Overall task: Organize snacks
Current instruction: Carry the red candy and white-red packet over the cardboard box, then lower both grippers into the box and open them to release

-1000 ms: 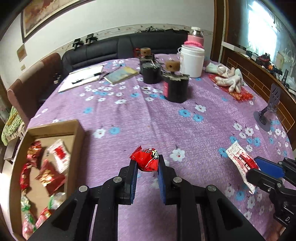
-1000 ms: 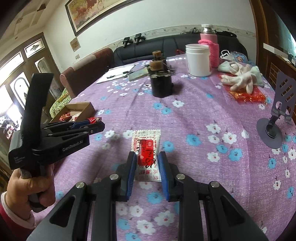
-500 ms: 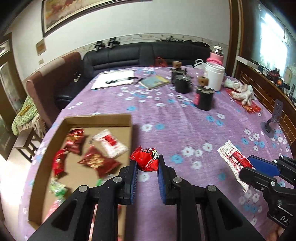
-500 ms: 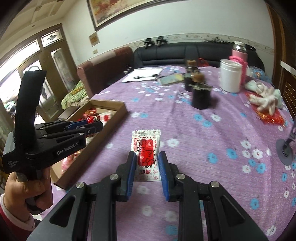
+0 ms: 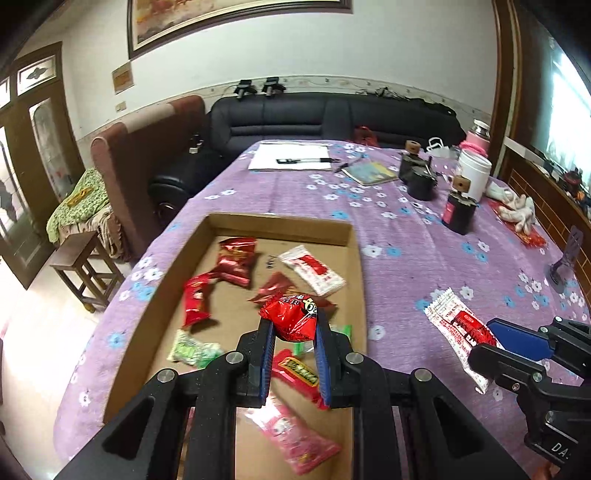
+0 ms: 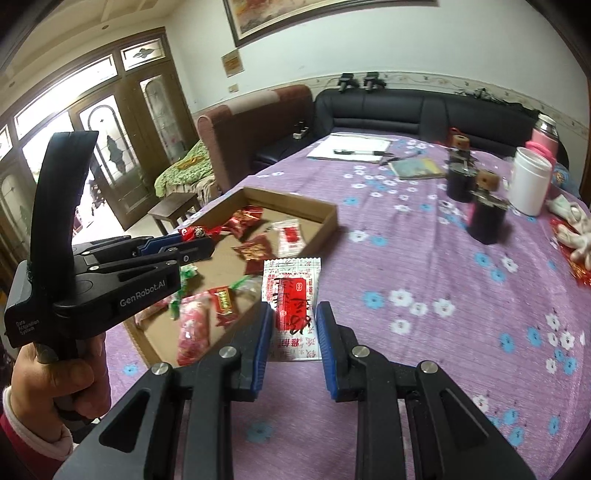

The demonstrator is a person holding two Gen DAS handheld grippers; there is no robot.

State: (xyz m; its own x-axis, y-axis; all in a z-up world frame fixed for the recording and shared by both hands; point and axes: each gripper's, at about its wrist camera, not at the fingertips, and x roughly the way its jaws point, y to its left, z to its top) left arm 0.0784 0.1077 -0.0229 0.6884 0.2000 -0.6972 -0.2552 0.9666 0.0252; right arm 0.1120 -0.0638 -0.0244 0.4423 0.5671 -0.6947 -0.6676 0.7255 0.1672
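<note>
Both claws have swung over the box (image 5: 280,225) (tilted downward), each clamping a snack.

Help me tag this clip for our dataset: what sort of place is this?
Most likely a home living or dining room. A black sofa runs along the wall under a framed painting, and the table wears a purple flowered tablecloth with a cardboard box of snacks on it.

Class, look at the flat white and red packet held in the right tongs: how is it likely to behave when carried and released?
The white and red packet looks thin and flat, so it is probably light. It stands out past the right tongs without drooping, suggesting some stiffness. Its glossy wrapper may slip, and on release it would likely land flat rather than roll.
</note>
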